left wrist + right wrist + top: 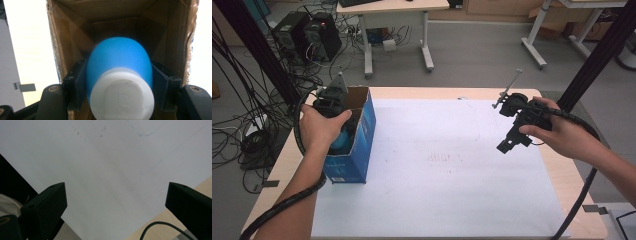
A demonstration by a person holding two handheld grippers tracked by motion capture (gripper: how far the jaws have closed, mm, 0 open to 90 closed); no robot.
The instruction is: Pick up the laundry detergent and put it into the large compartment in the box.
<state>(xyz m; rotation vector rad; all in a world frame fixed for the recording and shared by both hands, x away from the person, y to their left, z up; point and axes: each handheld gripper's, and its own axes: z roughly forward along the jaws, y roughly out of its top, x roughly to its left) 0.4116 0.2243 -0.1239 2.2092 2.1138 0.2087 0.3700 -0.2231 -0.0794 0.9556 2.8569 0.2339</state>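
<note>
A blue bottle with a white cap [120, 75] sits inside an open blue cardboard box [357, 145] at the table's left. My left gripper [119, 85] reaches down into the box, and its blue pads [80, 82] press both sides of the bottle. In the high view the left gripper [332, 102] is at the box's mouth, and a bit of the blue bottle [343, 141] shows below the hand. My right gripper [512, 140] hangs over the right part of the white sheet [437, 165], its jaws wide apart with nothing between them.
The white sheet [105, 170] covers most of the wooden table [562, 175]. Cables trail from both grippers. Beyond the table stand a desk [392, 7], computer towers [307, 32] and floor cables. A black frame post [597, 55] rises at the right.
</note>
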